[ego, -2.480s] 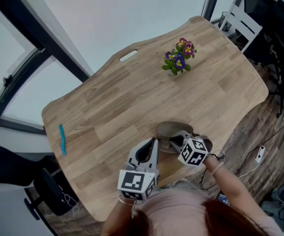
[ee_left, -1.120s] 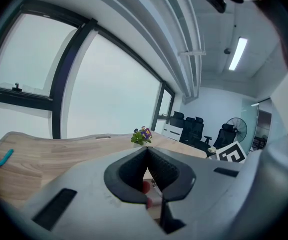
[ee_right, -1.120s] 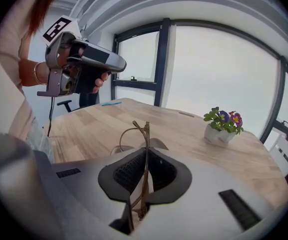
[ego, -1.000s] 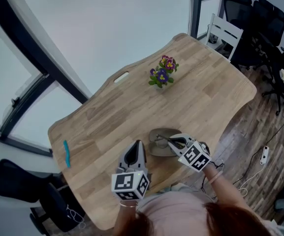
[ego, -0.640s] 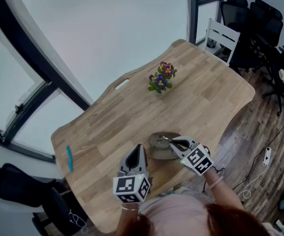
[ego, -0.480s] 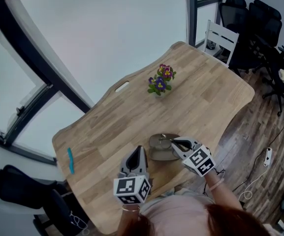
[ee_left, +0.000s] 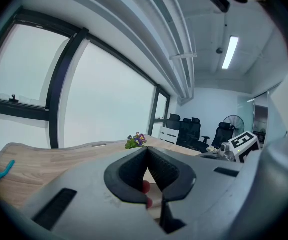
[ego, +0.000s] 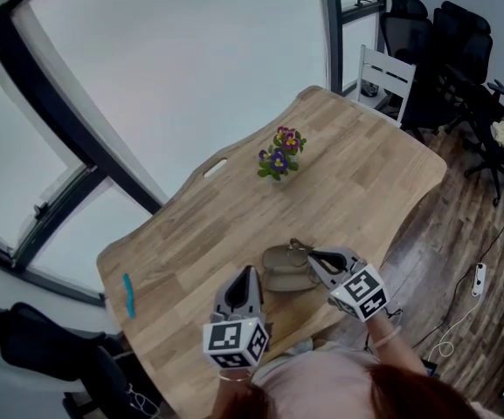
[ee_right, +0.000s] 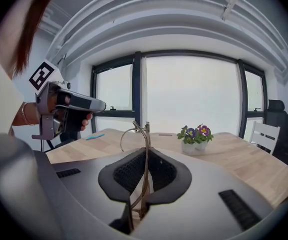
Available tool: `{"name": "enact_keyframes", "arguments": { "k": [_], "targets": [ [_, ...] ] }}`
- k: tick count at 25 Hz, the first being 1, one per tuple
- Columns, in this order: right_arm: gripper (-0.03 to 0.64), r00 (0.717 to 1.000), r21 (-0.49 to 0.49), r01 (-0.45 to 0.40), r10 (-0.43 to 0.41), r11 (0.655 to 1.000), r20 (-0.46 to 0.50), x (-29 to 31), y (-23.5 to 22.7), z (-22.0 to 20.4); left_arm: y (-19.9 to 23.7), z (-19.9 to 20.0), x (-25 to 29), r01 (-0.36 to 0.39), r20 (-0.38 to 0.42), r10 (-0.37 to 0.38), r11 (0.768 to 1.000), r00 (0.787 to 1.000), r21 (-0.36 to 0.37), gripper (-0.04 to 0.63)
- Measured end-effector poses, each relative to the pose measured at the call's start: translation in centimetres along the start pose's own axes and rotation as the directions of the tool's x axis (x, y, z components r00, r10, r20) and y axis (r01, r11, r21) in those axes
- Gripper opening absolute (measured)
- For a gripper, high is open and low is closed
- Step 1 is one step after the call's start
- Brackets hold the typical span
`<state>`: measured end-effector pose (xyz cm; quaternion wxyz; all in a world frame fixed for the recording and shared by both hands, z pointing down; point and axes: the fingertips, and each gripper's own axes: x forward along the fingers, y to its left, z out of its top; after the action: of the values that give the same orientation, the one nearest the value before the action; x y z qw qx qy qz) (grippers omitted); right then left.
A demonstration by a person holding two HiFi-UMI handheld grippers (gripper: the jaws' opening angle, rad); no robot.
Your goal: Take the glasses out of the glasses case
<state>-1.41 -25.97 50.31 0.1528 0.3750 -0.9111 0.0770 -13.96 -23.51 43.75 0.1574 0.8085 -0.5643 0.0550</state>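
Right gripper view shows the glasses (ee_right: pixel 145 139) standing on edge in the middle of the frame, with their thin metal frame pinched between the jaws of the right gripper (ee_right: pixel 146 156) and one round rim curving up and left above them. They look light, springy and easily bent, with lenses that would smudge or scratch, so a gentle hold on the frame or bridge seems safest. The jaws are nearly together, clamped on the wire alone. In the head view, the glasses (ego: pixel 297 246) hover just above the taupe glasses case (ego: pixel 283 271), which lies near the lower edge of the wooden counter (ego: pixel 365 173). The left gripper (ego: pixel 245 278) sits to the case's lower left with its jaws closed together and holding nothing.
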Motion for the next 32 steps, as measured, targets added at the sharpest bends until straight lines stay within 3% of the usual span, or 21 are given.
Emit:
{"name": "enact_keyframes", "arguments": {
  "k": [12, 32],
  "targets": [
    [0.012, 0.989, 0.061, 0.022, -0.030, 0.998, 0.144, -4.1, -0.6, 3.3, -2.4, 0.8, -1.1, 0.003, 0.025, -0.004, 0.999, 1.000, 0.041, 0.000],
    [0.012, 0.968, 0.095, 0.023, -0.046, 0.995, 0.245, -9.9, -0.4, 5.4, -5.9, 1.5, -2.9, -0.002, 0.072, -0.002, 0.998, 0.997, 0.055, 0.001]
  ]
}}
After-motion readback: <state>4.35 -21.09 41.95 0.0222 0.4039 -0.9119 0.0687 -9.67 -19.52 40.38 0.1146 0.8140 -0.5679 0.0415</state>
